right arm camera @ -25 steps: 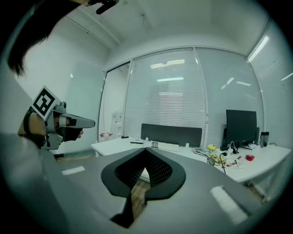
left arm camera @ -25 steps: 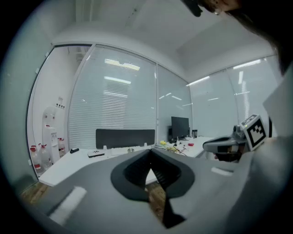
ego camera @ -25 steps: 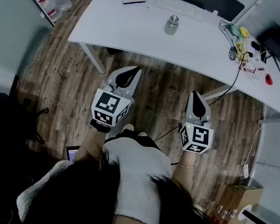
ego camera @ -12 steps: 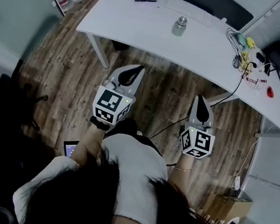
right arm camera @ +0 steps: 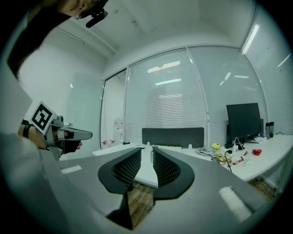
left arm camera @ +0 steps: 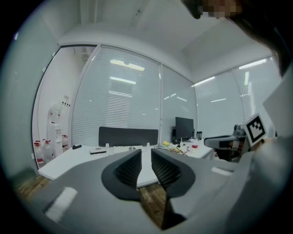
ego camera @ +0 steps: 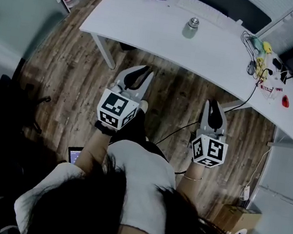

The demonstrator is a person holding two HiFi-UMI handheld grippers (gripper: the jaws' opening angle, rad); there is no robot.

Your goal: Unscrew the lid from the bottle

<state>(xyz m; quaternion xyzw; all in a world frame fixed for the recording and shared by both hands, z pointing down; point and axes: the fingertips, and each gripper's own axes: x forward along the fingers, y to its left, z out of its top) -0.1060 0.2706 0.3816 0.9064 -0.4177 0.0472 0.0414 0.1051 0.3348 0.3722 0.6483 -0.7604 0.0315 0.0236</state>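
You hold both grippers level above the wooden floor (ego camera: 70, 80), short of the table (ego camera: 143, 31). Left gripper (ego camera: 144, 71): jaws together, nothing between them. Right gripper (ego camera: 214, 104): jaws have just been opening to a narrow slit, nothing between them. Bottle (ego camera: 190, 31) stands upright mid-table, well apart from both grippers, lid (ego camera: 193, 21) on top
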